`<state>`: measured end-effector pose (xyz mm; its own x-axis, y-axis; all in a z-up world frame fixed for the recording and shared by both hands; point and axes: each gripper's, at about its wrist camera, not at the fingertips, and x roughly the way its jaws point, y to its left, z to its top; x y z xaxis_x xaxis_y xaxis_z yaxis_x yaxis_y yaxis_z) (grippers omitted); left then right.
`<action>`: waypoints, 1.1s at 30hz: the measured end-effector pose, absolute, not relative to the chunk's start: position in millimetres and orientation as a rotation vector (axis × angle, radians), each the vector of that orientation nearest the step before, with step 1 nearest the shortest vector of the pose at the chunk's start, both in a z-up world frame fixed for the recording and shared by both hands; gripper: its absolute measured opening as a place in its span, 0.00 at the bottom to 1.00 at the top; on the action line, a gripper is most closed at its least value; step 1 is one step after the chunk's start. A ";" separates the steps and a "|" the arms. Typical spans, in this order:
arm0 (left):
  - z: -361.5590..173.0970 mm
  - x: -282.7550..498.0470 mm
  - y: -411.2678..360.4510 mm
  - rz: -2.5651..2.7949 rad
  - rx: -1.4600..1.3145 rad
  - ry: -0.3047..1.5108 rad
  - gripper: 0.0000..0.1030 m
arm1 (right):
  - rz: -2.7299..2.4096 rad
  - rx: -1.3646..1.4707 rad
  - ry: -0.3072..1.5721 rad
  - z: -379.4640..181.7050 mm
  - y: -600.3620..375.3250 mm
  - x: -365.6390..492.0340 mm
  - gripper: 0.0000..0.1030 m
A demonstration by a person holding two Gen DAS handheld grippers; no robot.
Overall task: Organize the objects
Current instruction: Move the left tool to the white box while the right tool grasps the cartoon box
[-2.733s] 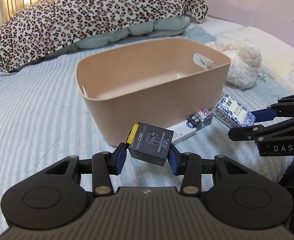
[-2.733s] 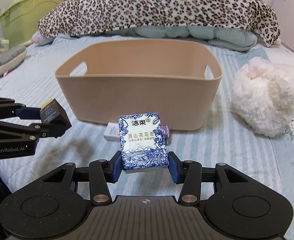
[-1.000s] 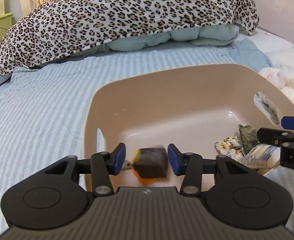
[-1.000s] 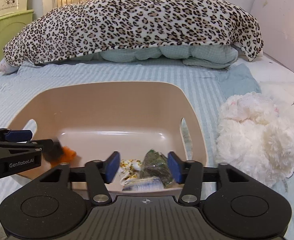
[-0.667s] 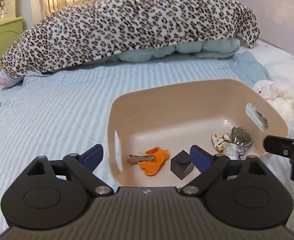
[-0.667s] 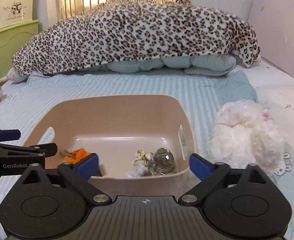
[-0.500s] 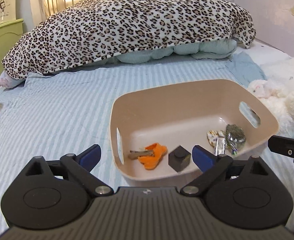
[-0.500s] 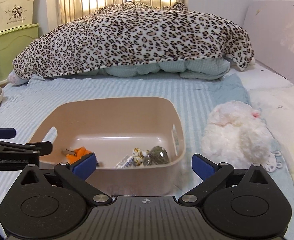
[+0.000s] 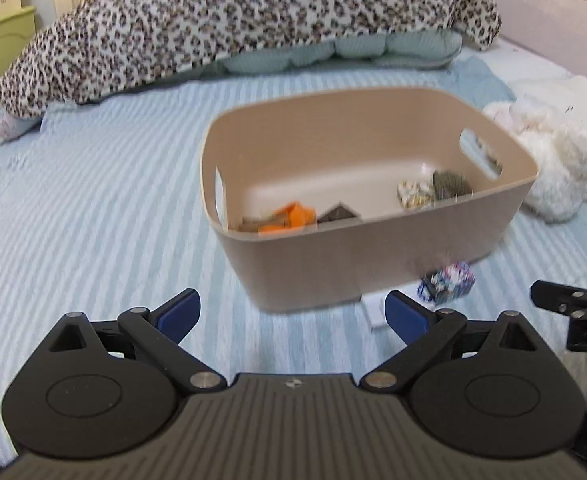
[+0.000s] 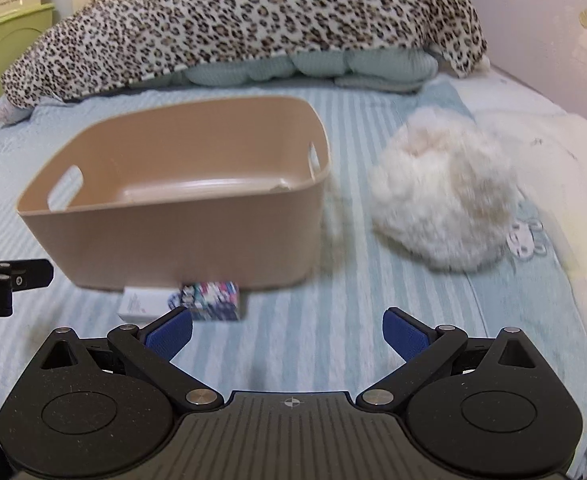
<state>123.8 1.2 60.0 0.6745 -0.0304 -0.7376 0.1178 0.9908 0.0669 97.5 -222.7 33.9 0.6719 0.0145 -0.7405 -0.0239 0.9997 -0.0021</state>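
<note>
A tan bin (image 9: 393, 268) stands on the striped bed; the right wrist view shows the tan bin (image 10: 197, 240) from the other side. Inside lie an orange item (image 9: 293, 218), a dark box (image 9: 339, 214), a flowered packet (image 9: 413, 194) and a dark pouch (image 9: 451, 184). On the bed by the bin's near wall lie a colourful small box (image 9: 449, 282) and a flat white box (image 9: 375, 312); the right wrist view shows this colourful box (image 10: 211, 300) and white box (image 10: 141, 303) too. My left gripper (image 9: 293, 312) and right gripper (image 10: 287, 334) hang open and empty, short of the bin.
A fluffy white plush (image 10: 445, 200) lies right of the bin. A leopard-print quilt (image 10: 245, 20) over a teal duvet fills the far end of the bed. A green cabinet (image 10: 1, 32) stands at the left. A white panel (image 10: 549, 28) lines the right side.
Both grippers let go of their loads over the bin, opened wide and drew back from it. The dark box and the packets now lie inside; the small boxes by the bin came into view.
</note>
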 end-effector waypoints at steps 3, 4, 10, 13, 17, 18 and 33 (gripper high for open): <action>47.8 125.5 1.6 -0.080 0.099 0.857 0.96 | 0.004 -0.017 0.853 27.3 -225.7 98.7 1.00; 43.9 125.5 0.9 -0.079 0.097 0.864 0.96 | -0.001 -0.020 0.858 25.3 -226.0 100.3 1.00; 22.8 129.8 -7.3 -0.072 0.099 0.901 0.96 | -0.011 -0.026 0.897 14.3 -225.8 103.5 1.00; 16.0 134.4 -10.1 -0.070 0.075 0.916 0.96 | -0.011 -0.020 0.912 11.6 -226.3 105.6 1.00; 10.1 140.9 -14.7 -0.085 0.049 0.933 0.96 | -0.028 -0.003 0.934 7.9 -229.6 109.5 1.00; 9.9 141.8 -16.7 -0.086 0.051 0.931 0.96 | -0.030 0.008 0.942 6.7 -231.3 110.8 1.00; -6.3 158.9 -57.0 -0.167 -0.023 0.922 0.96 | -0.099 0.136 0.984 -4.1 -252.0 125.5 1.00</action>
<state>158.9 -57.0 -6.3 0.5920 -0.1534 -0.7912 0.1339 0.9868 -0.0912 125.5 -252.0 -4.1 0.5504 -0.0220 -0.8346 0.1447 0.9870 0.0694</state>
